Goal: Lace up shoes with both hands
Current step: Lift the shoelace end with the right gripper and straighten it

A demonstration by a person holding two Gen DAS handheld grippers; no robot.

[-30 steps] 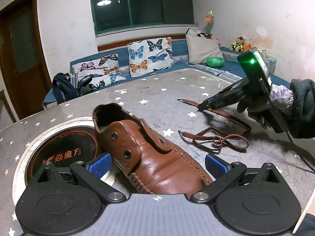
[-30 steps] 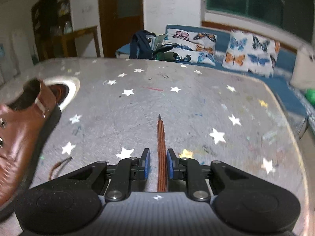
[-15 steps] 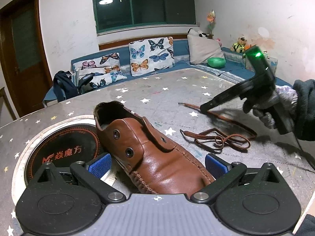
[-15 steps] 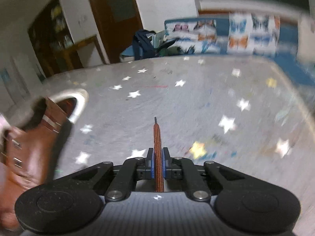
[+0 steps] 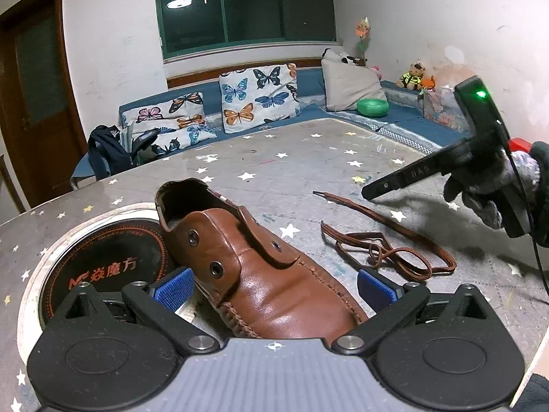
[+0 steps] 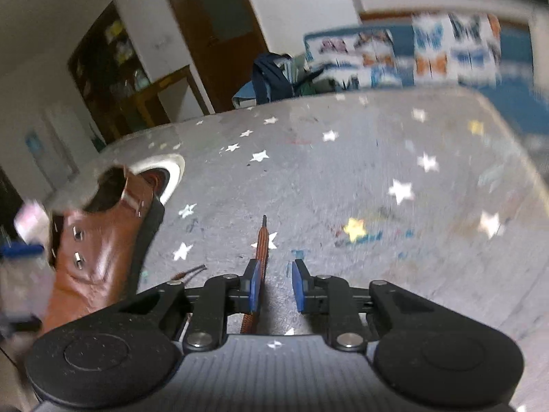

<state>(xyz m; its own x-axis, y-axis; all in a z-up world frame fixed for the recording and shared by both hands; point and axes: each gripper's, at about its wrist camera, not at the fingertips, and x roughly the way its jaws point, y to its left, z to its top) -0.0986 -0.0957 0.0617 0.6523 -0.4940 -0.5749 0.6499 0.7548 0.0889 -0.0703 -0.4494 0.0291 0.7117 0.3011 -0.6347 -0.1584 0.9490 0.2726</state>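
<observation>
One brown leather shoe (image 5: 260,274) lies on the star-speckled grey desk (image 5: 274,171), toe between the wide-apart left gripper (image 5: 274,290), heel pointing away, toe tip hidden. Brown flat shoelace (image 5: 387,250) sprawls beside it; the right gripper (image 6: 274,290) has just been opening, lace end resting against one pad, that view's blurry.

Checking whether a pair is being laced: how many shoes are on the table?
1. The brown shoe lies on the starred table, its heel by the round inset, between the fingers of the left tool. A second could be outside both views.
</observation>
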